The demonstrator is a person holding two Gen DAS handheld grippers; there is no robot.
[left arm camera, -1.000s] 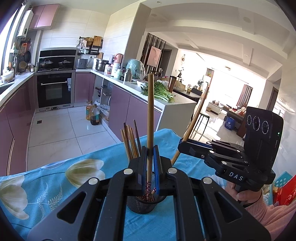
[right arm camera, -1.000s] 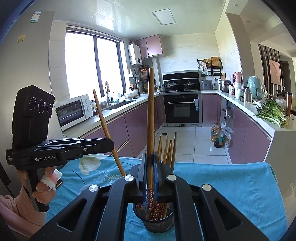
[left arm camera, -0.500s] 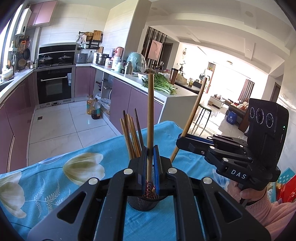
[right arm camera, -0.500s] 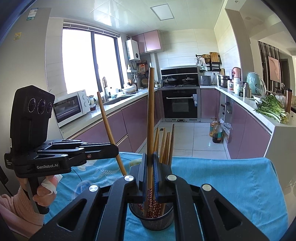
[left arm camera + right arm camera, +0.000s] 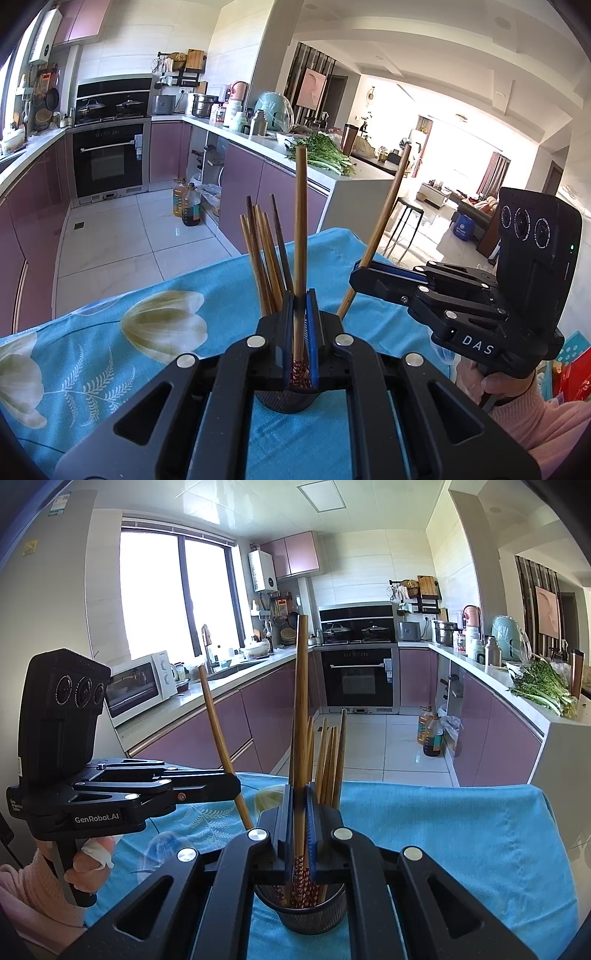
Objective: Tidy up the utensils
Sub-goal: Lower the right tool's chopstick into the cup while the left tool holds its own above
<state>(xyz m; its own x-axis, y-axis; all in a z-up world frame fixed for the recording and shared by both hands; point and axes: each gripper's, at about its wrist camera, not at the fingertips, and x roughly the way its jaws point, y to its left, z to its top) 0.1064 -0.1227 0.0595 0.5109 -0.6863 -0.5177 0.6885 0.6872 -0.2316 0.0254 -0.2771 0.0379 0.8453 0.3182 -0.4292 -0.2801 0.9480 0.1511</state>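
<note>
The worktop (image 5: 461, 849) is covered with a turquoise cloth (image 5: 122, 354) printed with pale tulips and white fern leaves; the fabric looks soft and slightly wrinkled. Behind it is a kitchen with glossy mauve cabinets (image 5: 491, 738), white floor tiles and a black built-in oven (image 5: 356, 675).

Just in front of and below both claws stands the dark round mesh holder (image 5: 314, 912), made of fine metal net, with several slim wooden chopsticks (image 5: 328, 760) standing in it, some with red patterned tips.

The left claw (image 5: 300, 332) is closed on one long bamboo chopstick (image 5: 300, 229), which stands upright with its patterned end inside the holder. The right claw (image 5: 300, 823) is also closed, gripping another long bamboo chopstick (image 5: 301, 709), likewise upright, its lower end down in the holder. Each claw has black hard arms and blue pads.
</note>
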